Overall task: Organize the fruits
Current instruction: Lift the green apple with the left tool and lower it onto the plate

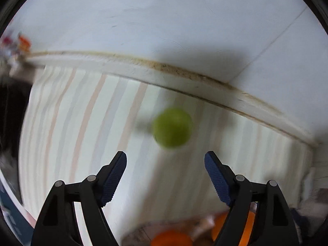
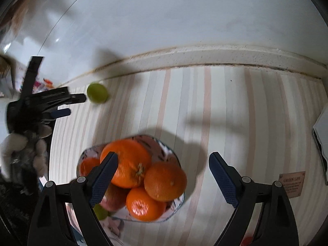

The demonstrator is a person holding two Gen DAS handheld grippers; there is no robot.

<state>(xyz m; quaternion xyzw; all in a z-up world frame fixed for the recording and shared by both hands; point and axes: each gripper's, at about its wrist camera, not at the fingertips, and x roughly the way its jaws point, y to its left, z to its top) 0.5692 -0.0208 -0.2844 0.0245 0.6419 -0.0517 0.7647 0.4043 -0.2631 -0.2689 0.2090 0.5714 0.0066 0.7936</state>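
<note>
Item: green lime [image 1: 172, 127], round, lying loose on the striped cloth [image 1: 82, 123] near the wall's skirting strip [image 1: 143, 69], apart from the rest of the fruit. Item: patterned bowl [image 2: 168, 149], holding several oranges [image 2: 128, 162], an apple and another green fruit low at its near side; I judge the lime is the straggler due to join them. Left gripper [image 1: 165, 160]: jaws spread, nothing between the pads, pointing down at the cloth; the lime sits just beyond the fingertips and a little toward the right-hand pad, not touching either. In the right wrist view the same left gripper [image 2: 76, 102] shows side-on beside the lime, its tip very near the fruit; whether it touches I cannot tell through the blur. Right gripper [image 2: 164, 164]: jaws spread wide, empty, hovering over the bowl with the oranges below and between its fingers. Handling note, as I judge it: I should centre the lime between the left pads before lowering, come straight down so the pads meet its widest part, and close gently, since a round fruit on cloth will roll away if nudged from one side. The bowl is already heaped, so the lime wants a low gap, not the top of the pile.
</note>
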